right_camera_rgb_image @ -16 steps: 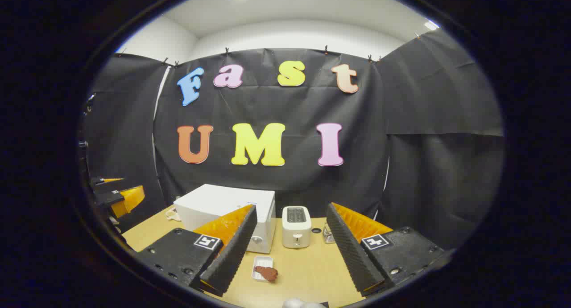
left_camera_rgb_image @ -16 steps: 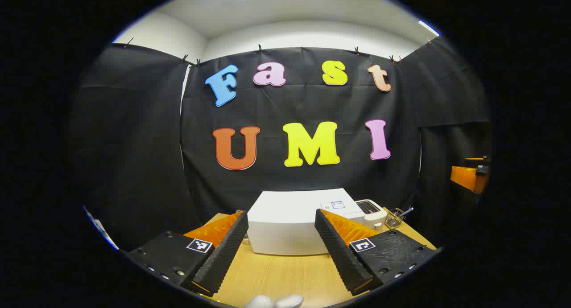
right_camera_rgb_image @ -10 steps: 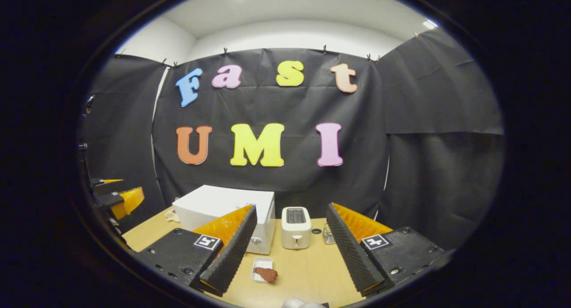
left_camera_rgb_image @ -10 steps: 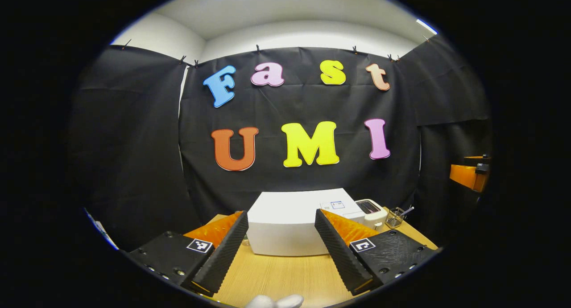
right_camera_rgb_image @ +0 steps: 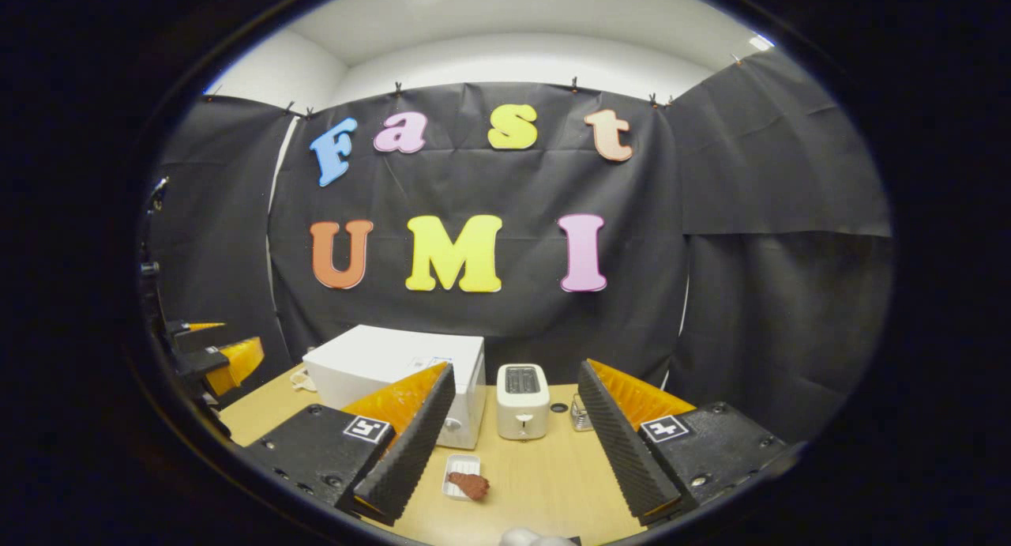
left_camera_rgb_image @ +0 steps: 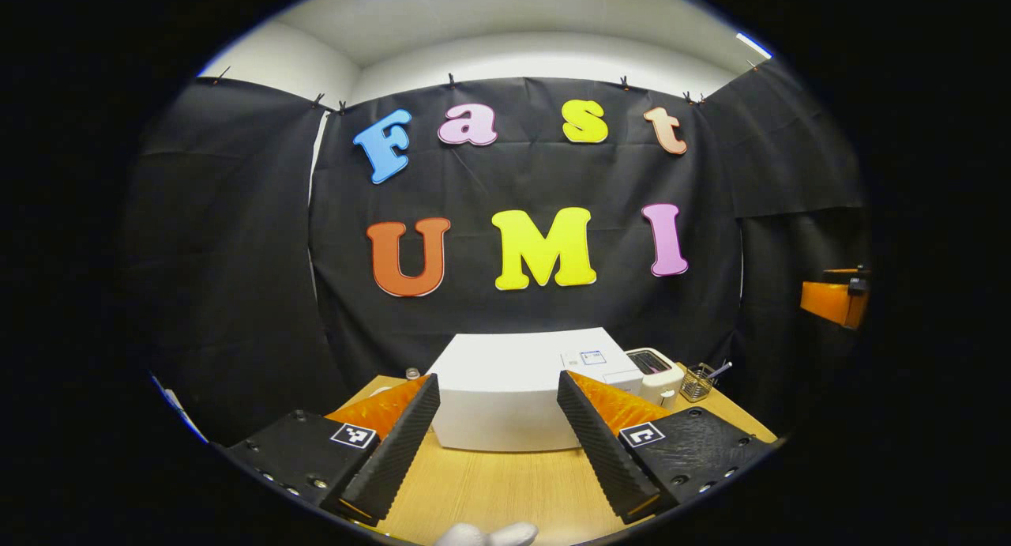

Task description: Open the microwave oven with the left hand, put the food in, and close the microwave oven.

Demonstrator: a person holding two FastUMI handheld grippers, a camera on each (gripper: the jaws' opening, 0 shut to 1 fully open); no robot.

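Right gripper view: we see toaster [right_camera_rgb_image: 522, 401] beside shut microwave [right_camera_rgb_image: 395, 376], food [right_camera_rgb_image: 467, 484] on bench [right_camera_rgb_image: 545, 483]; both grippers' fingers spread, empty; views barely shifted.

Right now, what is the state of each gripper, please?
Left gripper: open, holding nothing.
Right gripper: open, holding nothing.

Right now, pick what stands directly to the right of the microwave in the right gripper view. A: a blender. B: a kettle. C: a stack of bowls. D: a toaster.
D: in the right gripper view a white toaster with two top slots stands on the wooden table just right of the microwave.
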